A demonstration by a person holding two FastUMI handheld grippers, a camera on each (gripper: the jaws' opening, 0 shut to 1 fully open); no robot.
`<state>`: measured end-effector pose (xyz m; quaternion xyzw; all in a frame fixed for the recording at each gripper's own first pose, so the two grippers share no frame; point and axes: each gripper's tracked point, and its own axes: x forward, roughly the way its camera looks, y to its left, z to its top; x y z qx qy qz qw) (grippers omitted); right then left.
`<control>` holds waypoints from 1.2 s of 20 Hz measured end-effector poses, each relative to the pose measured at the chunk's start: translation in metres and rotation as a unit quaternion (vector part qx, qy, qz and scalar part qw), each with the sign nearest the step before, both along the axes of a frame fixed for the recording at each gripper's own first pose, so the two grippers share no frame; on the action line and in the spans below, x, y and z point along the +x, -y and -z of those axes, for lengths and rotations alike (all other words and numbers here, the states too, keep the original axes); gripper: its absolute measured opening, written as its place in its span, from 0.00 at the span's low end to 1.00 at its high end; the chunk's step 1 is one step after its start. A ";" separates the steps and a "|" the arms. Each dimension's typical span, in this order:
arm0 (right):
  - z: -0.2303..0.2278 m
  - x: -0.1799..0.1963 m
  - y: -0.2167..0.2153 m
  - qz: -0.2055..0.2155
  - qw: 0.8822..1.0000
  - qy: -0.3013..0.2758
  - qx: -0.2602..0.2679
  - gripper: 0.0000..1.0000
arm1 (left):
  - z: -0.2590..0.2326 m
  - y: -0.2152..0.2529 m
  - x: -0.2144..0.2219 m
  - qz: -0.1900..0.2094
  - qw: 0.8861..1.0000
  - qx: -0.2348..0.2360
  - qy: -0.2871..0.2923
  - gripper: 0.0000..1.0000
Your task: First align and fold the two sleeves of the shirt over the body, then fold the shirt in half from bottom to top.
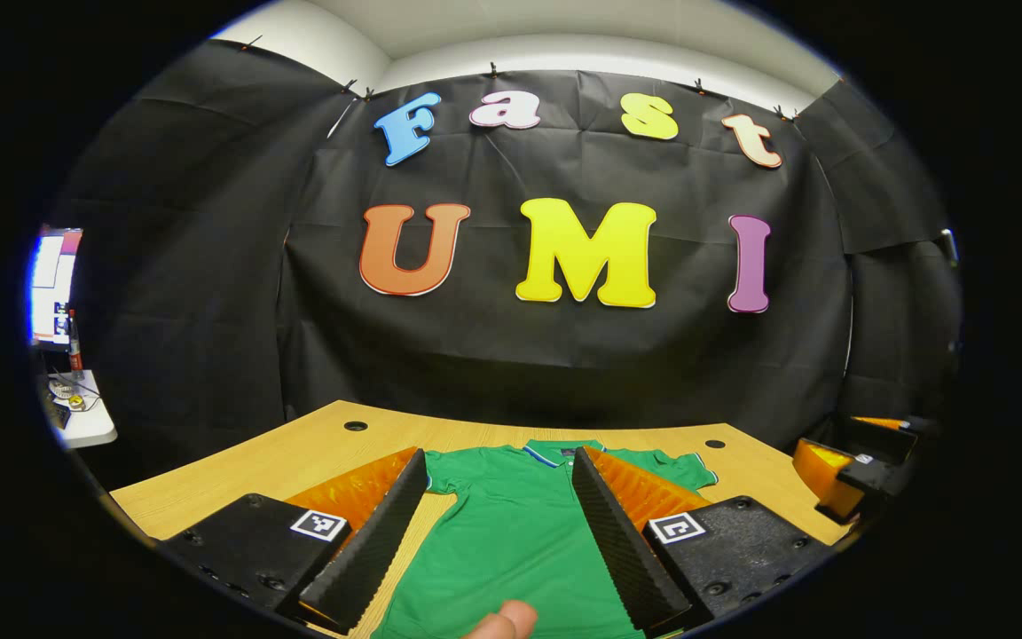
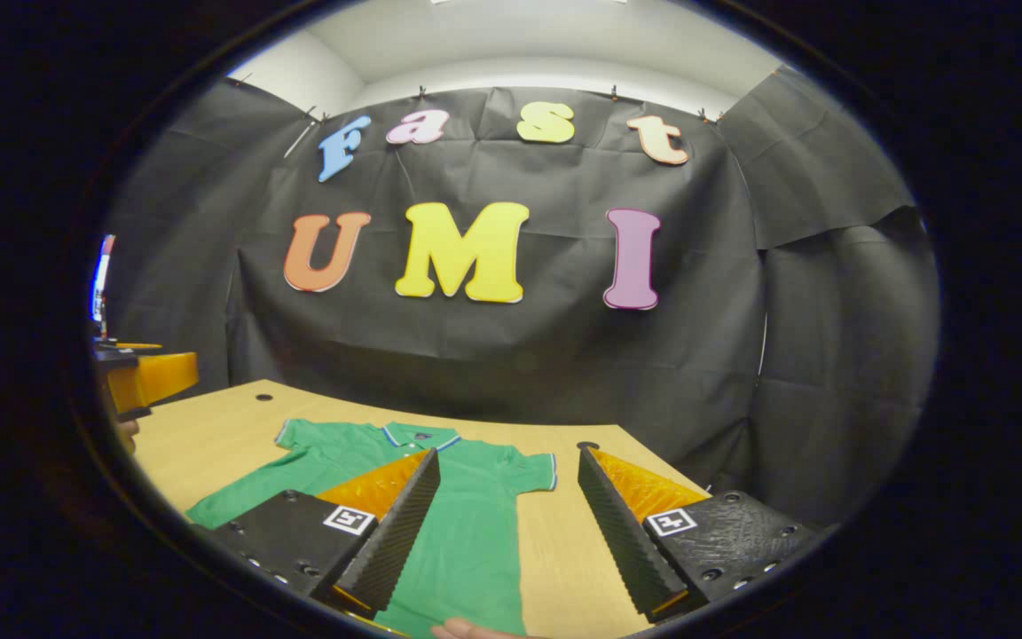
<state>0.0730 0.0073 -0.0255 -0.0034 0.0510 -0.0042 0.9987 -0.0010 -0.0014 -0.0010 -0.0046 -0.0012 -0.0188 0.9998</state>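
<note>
The wooden table [image 1: 236, 479] carries a green shirt [image 1: 511, 532], which lies flat and face up near the middle, collar [image 1: 564, 448] toward the far edge by the black cloth wall and hem toward the near edge. In the right gripper view the same shirt [image 2: 467, 532] shows both short sleeves spread out to the sides: one sleeve [image 2: 533, 470] points toward the right edge, the other [image 2: 298, 435] toward the left edge. Neither sleeve is folded over the body, and the hem has not been brought up, so by my reading nothing of the task is done; both sleeve folds and the bottom-to-top fold are all left.

The left gripper [image 1: 498, 546] hangs above the shirt's body with its fingers wide apart, holding nothing. The right gripper [image 2: 507, 532] hangs over the shirt's right side and the bare wood beside it, its fingers likewise wide apart and empty. The left gripper also appears at the left edge of the right gripper view [image 2: 143, 377], and the right one at the right edge of the left gripper view [image 1: 848, 475].

A fingertip [image 1: 502, 621] shows at the bottom of the left gripper view.
</note>
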 end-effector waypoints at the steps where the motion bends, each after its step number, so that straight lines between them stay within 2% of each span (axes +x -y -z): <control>1: 0.002 0.018 0.002 0.001 1.000 -0.012 -0.004 0.95 | 0.003 0.001 0.001 0.002 1.000 0.005 -0.001 1.00; 5: 0.026 0.102 0.008 -0.003 0.997 -0.078 0.004 0.95 | 0.015 0.002 0.010 0.000 1.000 0.009 -0.015 1.00; 6: 0.034 0.123 0.014 0.004 0.996 -0.094 0.004 0.97 | 0.020 0.002 0.012 0.000 1.000 0.008 -0.020 1.00; 8: 0.054 0.166 0.030 0.028 0.993 -0.117 0.005 0.94 | 0.026 -0.002 0.016 -0.006 0.999 0.008 -0.031 1.00; 9: 0.066 0.186 0.038 0.041 0.991 -0.131 0.007 0.96 | 0.029 -0.004 0.019 -0.009 0.999 0.009 -0.034 1.00; 11: 0.098 0.215 0.047 0.053 0.985 -0.166 0.015 0.94 | 0.035 -0.007 0.025 -0.013 0.999 0.013 -0.042 1.00; 14: 0.142 0.243 0.058 0.065 0.973 -0.221 0.027 0.96 | 0.048 -0.010 0.032 -0.018 0.998 0.018 -0.058 1.00; 17: 0.172 0.262 0.071 0.079 0.965 -0.247 0.032 0.90 | 0.057 -0.007 0.037 -0.015 0.997 0.017 -0.068 1.00; 20: 0.202 0.266 0.062 0.067 0.949 -0.296 0.088 0.84 | 0.065 -0.003 0.040 -0.011 0.996 0.025 -0.080 1.00; 22: 0.216 0.268 0.064 0.065 0.945 -0.308 0.088 0.82 | 0.066 -0.004 0.040 -0.014 0.996 0.029 -0.083 1.00; 23: 0.216 0.269 0.059 0.057 0.947 -0.304 0.090 0.76 | 0.067 -0.007 0.040 -0.014 0.996 0.029 -0.082 1.00; 24: 0.216 0.272 0.059 0.056 0.947 -0.302 0.090 0.74 | 0.066 -0.007 0.040 -0.015 0.996 0.030 -0.081 1.00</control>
